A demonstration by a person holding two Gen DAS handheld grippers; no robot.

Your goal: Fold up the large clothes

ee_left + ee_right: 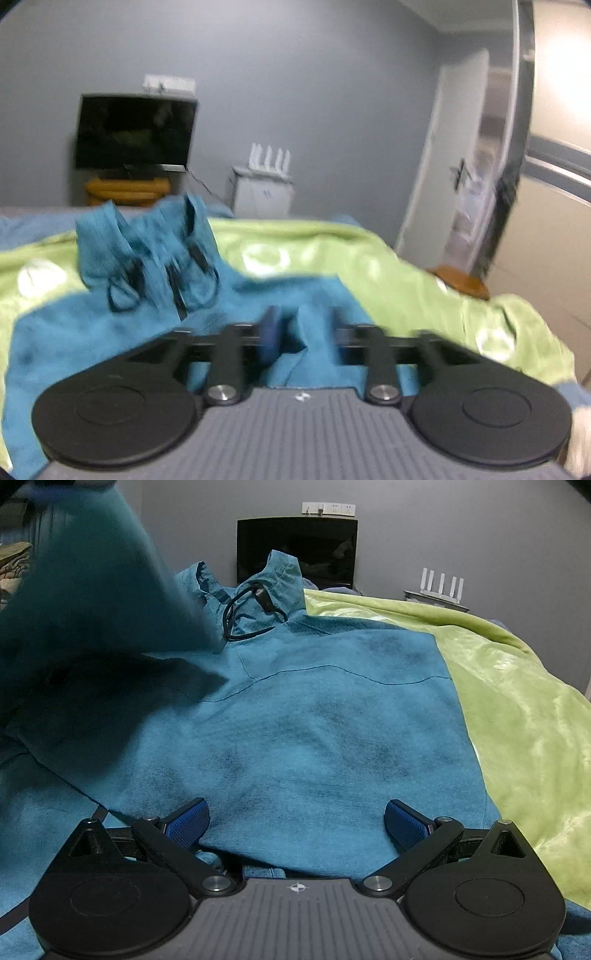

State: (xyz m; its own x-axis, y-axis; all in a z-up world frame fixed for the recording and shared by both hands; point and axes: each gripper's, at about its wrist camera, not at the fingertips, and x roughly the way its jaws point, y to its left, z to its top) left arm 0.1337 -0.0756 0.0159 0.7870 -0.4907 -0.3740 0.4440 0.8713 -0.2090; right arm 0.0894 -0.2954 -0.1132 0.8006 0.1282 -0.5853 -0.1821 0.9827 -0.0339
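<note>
A teal hooded jacket lies spread on our bed's green blanket, hood at twelve o'clock. Our left tongs pinch a raised fold of it; our right tongs hover spread wide above its hem.

You find no readable words, brand names or numbers in either wrist view. The only mark is a small white emblem, a crosshair-like sign without letters, on the ribbed grey body of the right tool, just behind its fingers; the left tool carries a blurred one.
</note>
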